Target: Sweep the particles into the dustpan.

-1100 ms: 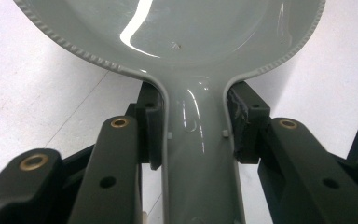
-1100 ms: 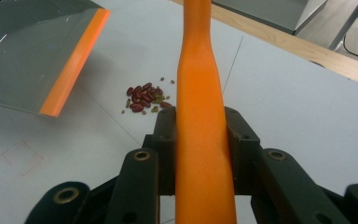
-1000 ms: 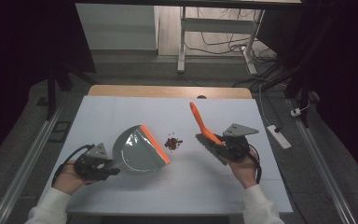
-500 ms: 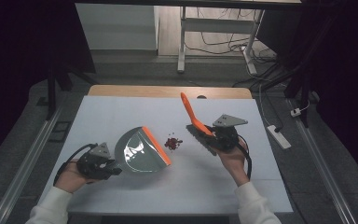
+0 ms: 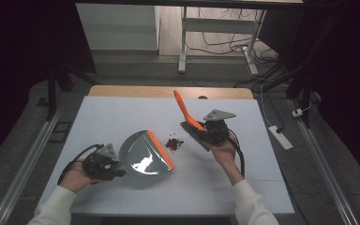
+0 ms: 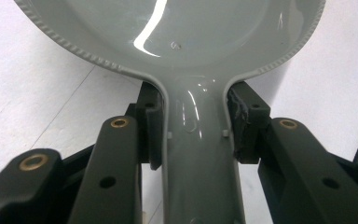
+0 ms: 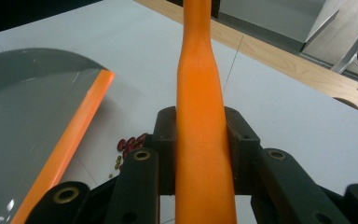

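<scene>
The grey dustpan was held by its handle, pinched between the jaws of the left gripper; in the left gripper view the jaws were seen pressed against both sides of the handle neck, presumably so the pan could be kept steady and low on the white table. The pan's orange lip was faced toward 2 o'clock, at the small pile of red beans, likely so the beans could be swept straight in. The beans were lying on the table just beside the lip, at 2 o'clock from the pan, between pan and brush. The orange brush handle was clamped between the jaws of the right gripper, with the handle running up toward 11 o'clock; in the right gripper view the handle was seen squeezed tightly on both sides. The brush head was set down at 3 o'clock of the beans, judged as positioned for a sweep toward 9 o'clock. Bristle contact with the table could not be told. No beans were seen inside the pan yet.
</scene>
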{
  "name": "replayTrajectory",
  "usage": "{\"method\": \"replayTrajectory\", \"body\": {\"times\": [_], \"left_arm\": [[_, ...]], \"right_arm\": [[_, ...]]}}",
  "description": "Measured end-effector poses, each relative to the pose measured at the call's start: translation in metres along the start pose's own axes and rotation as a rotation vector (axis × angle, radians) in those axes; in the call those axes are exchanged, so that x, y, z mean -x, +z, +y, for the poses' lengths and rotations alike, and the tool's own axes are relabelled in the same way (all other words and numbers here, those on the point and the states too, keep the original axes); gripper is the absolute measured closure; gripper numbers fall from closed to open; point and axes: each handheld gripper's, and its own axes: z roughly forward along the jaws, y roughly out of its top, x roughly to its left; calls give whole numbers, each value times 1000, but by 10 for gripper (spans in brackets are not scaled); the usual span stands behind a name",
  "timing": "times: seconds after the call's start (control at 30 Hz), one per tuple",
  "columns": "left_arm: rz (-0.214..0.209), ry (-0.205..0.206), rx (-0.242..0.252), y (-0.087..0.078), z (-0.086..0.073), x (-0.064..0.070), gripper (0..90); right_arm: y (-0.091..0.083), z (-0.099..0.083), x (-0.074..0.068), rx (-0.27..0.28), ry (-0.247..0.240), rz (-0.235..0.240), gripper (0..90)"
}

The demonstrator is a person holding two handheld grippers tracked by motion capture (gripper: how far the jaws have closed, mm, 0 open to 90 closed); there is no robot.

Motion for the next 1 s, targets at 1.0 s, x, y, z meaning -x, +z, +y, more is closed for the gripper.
{"method": "replayTrajectory", "body": {"times": [1.0], "left_arm": [[-26,10,-47,15,6,-1,621]], "right_arm": [[51,-9,8,-76,-16,-17,703]]}}
